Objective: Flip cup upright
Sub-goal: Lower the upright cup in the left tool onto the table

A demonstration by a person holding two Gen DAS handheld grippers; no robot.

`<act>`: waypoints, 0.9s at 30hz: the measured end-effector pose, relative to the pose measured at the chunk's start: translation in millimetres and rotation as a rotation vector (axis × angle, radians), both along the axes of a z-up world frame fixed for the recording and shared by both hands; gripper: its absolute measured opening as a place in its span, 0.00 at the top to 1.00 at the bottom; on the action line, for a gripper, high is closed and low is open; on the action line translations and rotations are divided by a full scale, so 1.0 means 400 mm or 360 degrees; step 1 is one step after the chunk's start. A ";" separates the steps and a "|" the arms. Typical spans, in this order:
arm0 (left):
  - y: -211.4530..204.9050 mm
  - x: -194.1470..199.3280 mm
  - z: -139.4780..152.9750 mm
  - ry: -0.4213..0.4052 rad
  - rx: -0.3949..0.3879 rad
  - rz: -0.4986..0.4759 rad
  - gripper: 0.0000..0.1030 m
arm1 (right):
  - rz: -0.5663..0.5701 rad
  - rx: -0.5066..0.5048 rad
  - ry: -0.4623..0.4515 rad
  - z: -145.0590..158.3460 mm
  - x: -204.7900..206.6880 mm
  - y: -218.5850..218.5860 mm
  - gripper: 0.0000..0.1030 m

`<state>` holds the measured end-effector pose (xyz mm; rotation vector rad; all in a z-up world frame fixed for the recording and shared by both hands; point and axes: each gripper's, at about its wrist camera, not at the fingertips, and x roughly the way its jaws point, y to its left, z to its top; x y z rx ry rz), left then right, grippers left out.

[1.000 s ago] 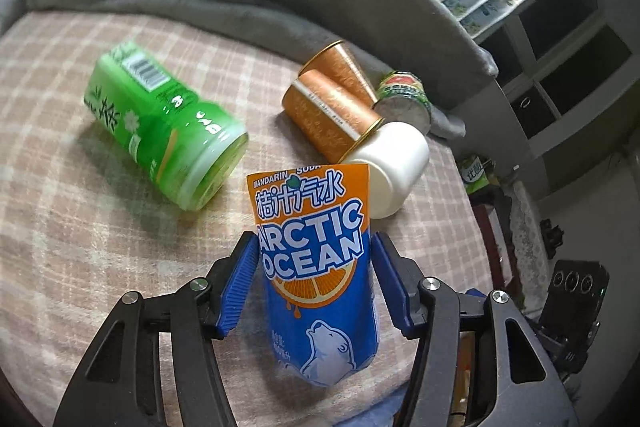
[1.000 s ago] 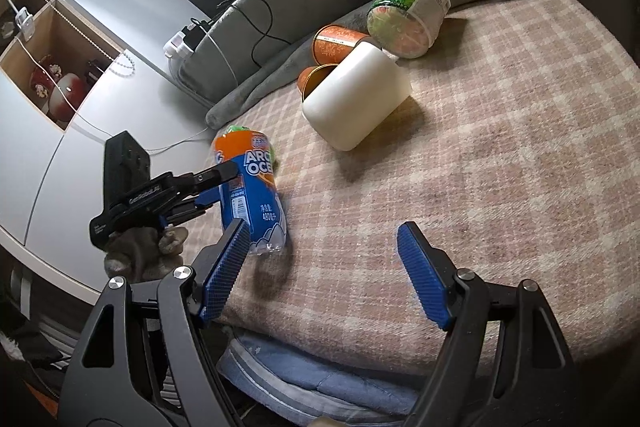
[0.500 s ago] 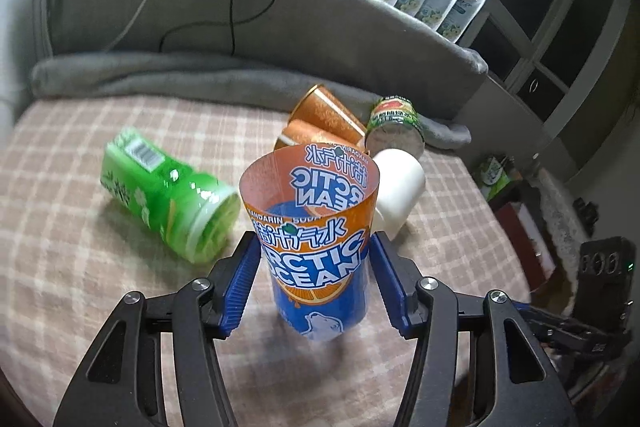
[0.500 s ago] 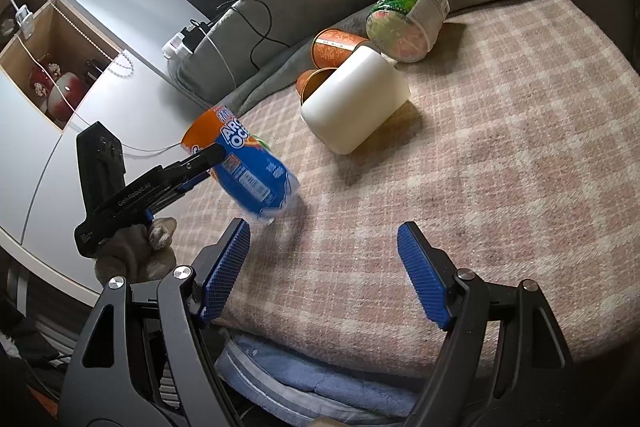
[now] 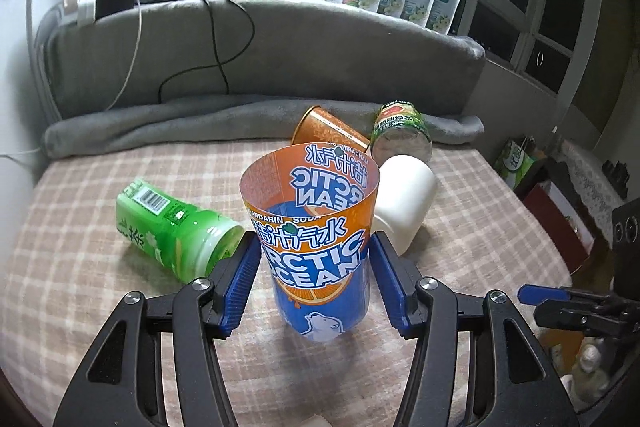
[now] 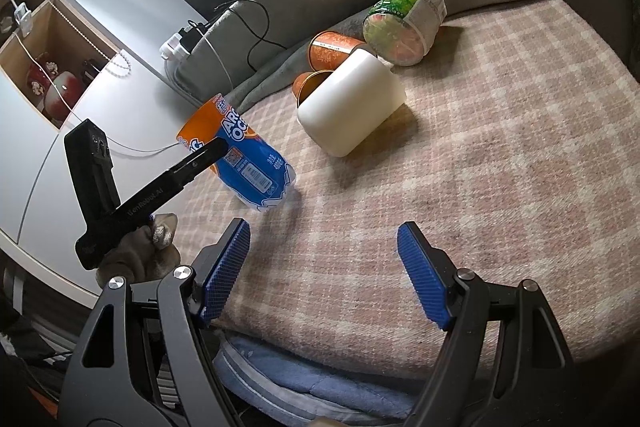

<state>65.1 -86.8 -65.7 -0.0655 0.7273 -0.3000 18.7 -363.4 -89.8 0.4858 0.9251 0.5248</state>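
Note:
An orange and blue Arctic Ocean cup stands nearly upright, mouth up, between the blue pads of my left gripper, which is shut on it. In the right wrist view the same cup is tilted, its base close to the plaid blanket, with the left gripper's finger across it. My right gripper is open and empty, over the blanket's near edge, apart from the cup.
A green bottle-cup lies on its side at left. A white cup, two orange cups and a green-labelled cup lie behind. A grey backrest with cables rises beyond.
My left gripper has turned the Arctic Ocean cup from lying mouth away to nearly upright with its mouth up, and lowered its base toward the blanket. The right gripper has not moved.

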 end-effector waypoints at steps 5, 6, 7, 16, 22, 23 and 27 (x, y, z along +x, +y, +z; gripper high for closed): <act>-0.012 -0.005 -0.003 -0.0031 0.0057 -0.0007 0.46 | -0.0008 -0.0031 -0.0024 0.008 -0.003 0.001 0.23; -0.016 -0.006 -0.004 -0.0038 0.0069 -0.0009 0.46 | -0.0013 -0.0043 -0.0033 0.010 -0.004 0.002 0.23; -0.019 -0.007 -0.005 -0.0043 0.0077 -0.0009 0.46 | -0.0020 -0.0056 -0.0045 0.013 -0.006 0.002 0.23; -0.032 -0.016 -0.019 -0.0048 0.0110 -0.0029 0.46 | -0.0078 -0.0252 -0.0170 0.043 -0.023 0.017 0.23; -0.033 -0.019 -0.019 -0.0047 0.0110 -0.0039 0.46 | -0.0103 -0.0424 -0.0274 0.065 -0.039 0.040 0.23; -0.034 -0.020 -0.019 -0.0047 0.0111 -0.0046 0.46 | -0.0104 -0.0446 -0.0287 0.069 -0.041 0.044 0.23; -0.041 -0.026 -0.019 -0.0042 0.0111 -0.0071 0.46 | -0.0119 -0.0508 -0.0337 0.080 -0.047 0.053 0.23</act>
